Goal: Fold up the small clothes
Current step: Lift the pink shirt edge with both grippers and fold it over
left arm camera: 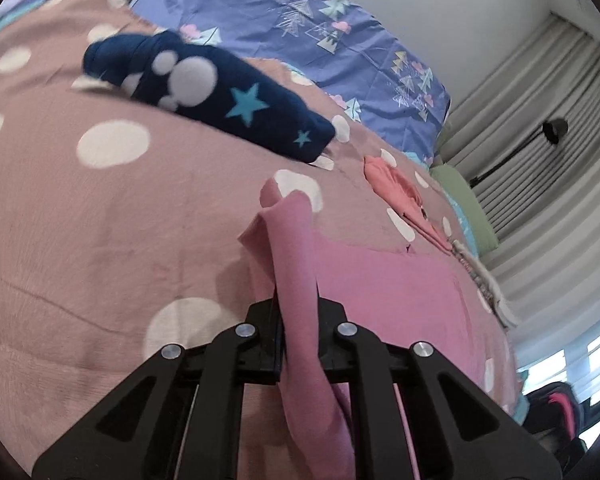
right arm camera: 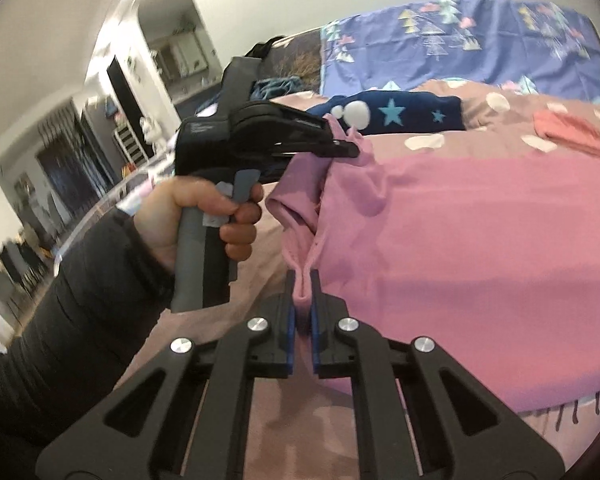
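The pink garment (right arm camera: 460, 240) lies spread on the dotted bedspread (left arm camera: 80, 220), its broad body flat and stretching away to the right in the right wrist view, while its near left edge is gathered up off the bed. Both grippers bite that lifted edge. The right gripper (right arm camera: 303, 292) is clamped on a thin pinch of pink cloth that stands upright between its blue-padded fingers (right arm camera: 289, 320). The left gripper (left arm camera: 298, 304) is closed on a longer fold — a narrow band running straight away from the camera along the fingers, its far tip curling over the bedspread. In the right wrist view the left gripper (right arm camera: 346, 148) points sideways to the right, held by the hand (right arm camera: 204, 220), gripping the cloth higher and farther back than the right one. Beyond the garment lie a navy piece with stars (left arm camera: 220, 100) and a coral piece (left arm camera: 400, 196), apart from it. A blue patterned sheet (left arm camera: 300, 28) covers the head of the bed.
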The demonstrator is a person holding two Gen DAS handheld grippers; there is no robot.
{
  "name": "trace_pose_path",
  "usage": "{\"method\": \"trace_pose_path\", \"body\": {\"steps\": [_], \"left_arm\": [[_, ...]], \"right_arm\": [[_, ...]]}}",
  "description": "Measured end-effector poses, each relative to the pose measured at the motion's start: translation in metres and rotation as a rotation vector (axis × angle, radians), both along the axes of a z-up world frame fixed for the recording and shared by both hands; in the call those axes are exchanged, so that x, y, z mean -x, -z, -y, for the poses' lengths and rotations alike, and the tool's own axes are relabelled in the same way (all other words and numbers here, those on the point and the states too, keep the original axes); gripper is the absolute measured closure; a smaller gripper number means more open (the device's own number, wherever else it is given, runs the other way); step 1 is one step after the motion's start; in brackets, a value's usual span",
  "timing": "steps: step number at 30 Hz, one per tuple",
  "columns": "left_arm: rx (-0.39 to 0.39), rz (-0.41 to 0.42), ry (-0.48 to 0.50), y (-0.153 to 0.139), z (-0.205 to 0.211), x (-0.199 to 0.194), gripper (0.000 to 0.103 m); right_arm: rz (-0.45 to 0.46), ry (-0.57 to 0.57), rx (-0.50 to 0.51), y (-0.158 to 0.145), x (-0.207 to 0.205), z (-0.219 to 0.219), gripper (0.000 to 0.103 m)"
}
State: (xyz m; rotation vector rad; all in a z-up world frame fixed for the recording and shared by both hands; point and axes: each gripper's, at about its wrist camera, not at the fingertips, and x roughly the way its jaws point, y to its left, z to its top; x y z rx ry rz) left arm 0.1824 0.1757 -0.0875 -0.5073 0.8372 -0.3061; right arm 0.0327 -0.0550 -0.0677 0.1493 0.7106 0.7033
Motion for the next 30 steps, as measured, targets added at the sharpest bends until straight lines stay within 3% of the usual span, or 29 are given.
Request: {"method": "trace_pose_path", "body": {"steps": [9,16,24,30], "left_arm": [[-0.104,0.034,-0.013,-0.035,0.063,-0.008,0.094],[-0.180,0.066,0.049,-0.053,0.146,-0.025,0.095],[-0.230,0.054,0.162,-0.048,0.240,-0.050,0.095],[-0.272,0.009,0.217,-0.028,0.294,-0.068,0.096]], "right_arm": [[-0.024,0.061,-0.142,-0.003,-0.005,0.077,0.097],[-0.068,0.157,-0.261,0.008,-0.015,0.150,0.097],[-0.086,0.315,-0.337,0.023,-0.016,0.233,0.097],[-0.110,0.380,-0.383,0.043,-0.019,0.267,0.097]]}}
